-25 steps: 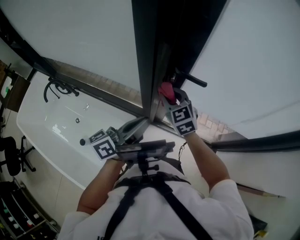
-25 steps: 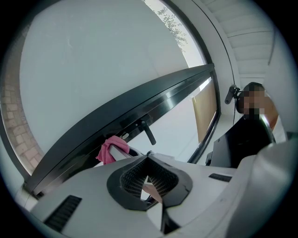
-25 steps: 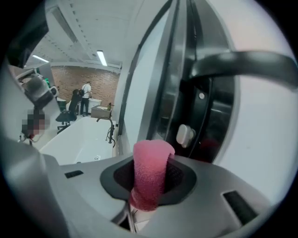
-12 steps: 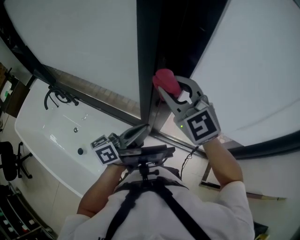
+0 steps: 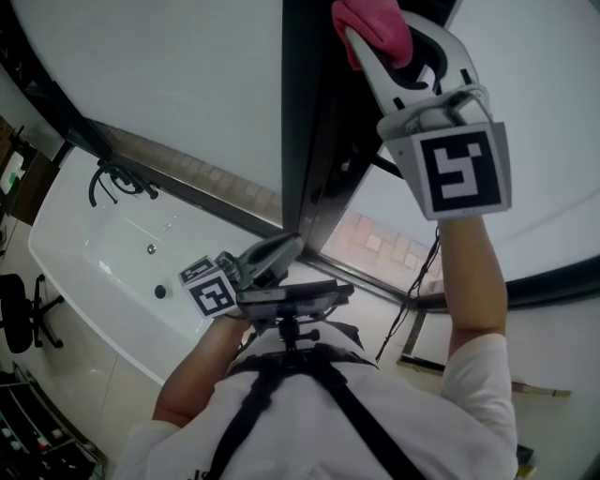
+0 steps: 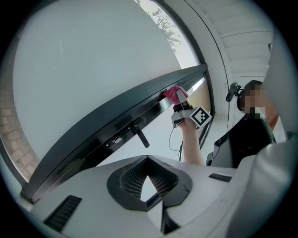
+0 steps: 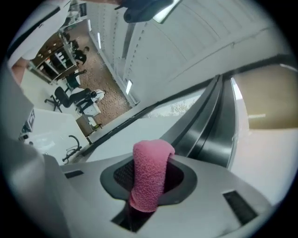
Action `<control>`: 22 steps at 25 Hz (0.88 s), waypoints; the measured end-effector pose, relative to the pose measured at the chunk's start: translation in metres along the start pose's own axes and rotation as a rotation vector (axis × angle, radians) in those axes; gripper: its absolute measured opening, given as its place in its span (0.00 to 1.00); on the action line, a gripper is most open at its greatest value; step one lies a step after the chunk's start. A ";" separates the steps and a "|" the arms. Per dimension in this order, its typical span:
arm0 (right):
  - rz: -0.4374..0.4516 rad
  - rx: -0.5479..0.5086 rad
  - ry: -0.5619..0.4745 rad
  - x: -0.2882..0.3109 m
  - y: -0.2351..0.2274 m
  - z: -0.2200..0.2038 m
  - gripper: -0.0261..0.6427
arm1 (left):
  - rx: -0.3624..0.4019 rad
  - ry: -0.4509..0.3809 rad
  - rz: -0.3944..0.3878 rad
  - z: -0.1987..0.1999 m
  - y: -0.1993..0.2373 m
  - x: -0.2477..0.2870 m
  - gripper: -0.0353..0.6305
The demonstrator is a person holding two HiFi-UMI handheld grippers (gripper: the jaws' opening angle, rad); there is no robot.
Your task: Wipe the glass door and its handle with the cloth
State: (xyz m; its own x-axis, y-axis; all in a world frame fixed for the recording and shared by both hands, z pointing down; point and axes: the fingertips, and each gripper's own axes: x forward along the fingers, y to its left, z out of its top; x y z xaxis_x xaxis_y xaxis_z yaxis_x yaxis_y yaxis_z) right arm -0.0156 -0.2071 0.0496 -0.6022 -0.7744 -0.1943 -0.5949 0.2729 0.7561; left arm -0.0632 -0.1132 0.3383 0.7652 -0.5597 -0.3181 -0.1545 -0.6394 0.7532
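Right gripper [image 5: 379, 36], jaws clamped on the pink cloth [image 5: 366, 17], sits high against the glass door's frame [image 5: 305, 112]; the handle [image 6: 139, 136] lies below it, toward the closed, empty left gripper [image 5: 289, 246].

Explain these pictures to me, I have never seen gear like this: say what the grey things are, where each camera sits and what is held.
No robot here: a person holds a grey two-jaw tool in each hand. One picture comes from a camera on the person's head, looking down; the other two ride on the tools and look along their jaws. The right tool is raised and shut on a rolled pink cloth, at the dark frame of the glass door, away from the black lever handle. The left tool is low, shut and empty. A white bathtub is below.
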 end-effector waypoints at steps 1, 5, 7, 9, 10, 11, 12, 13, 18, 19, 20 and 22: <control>-0.027 -0.056 -0.026 0.003 -0.008 0.012 0.19 | 0.002 -0.004 0.003 0.000 0.000 -0.001 0.04; -0.099 -0.195 -0.048 0.013 -0.027 0.029 0.19 | 0.011 -0.025 0.009 0.004 -0.002 -0.004 0.04; -0.099 -0.221 -0.005 0.020 -0.024 0.016 0.19 | 0.015 -0.032 0.011 0.005 -0.003 -0.006 0.04; -0.088 -0.247 0.028 0.025 -0.016 0.000 0.18 | 0.016 -0.038 0.014 0.003 -0.003 -0.008 0.04; -0.086 -0.264 0.033 0.026 -0.011 -0.007 0.19 | 0.016 -0.040 0.017 0.003 -0.002 -0.008 0.04; -0.085 -0.284 0.035 0.026 -0.006 -0.012 0.18 | 0.015 -0.042 0.018 0.002 -0.002 -0.008 0.04; -0.084 -0.304 0.039 0.025 0.000 -0.016 0.18 | 0.014 -0.043 0.020 0.001 -0.001 -0.008 0.04; -0.080 -0.320 0.043 0.024 0.006 -0.020 0.18 | 0.012 -0.044 0.022 0.001 0.000 -0.009 0.04; -0.072 -0.342 0.046 0.023 0.032 -0.038 0.18 | 0.000 -0.041 0.022 0.000 0.004 -0.008 0.04; -0.074 -0.349 0.045 0.022 0.036 -0.041 0.18 | -0.001 -0.040 0.022 -0.001 0.004 -0.008 0.04; -0.075 -0.355 0.046 0.022 0.040 -0.045 0.18 | -0.002 -0.039 0.022 -0.001 0.004 -0.007 0.04; -0.074 -0.350 0.052 0.019 0.050 -0.053 0.18 | -0.003 -0.036 0.023 -0.002 0.006 -0.007 0.04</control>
State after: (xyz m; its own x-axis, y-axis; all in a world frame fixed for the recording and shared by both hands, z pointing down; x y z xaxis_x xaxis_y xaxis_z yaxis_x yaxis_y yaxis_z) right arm -0.0286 -0.2385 0.1163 -0.5306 -0.8155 -0.2313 -0.4123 0.0098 0.9110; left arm -0.0680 -0.1122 0.3456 0.7387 -0.5925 -0.3214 -0.1697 -0.6249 0.7620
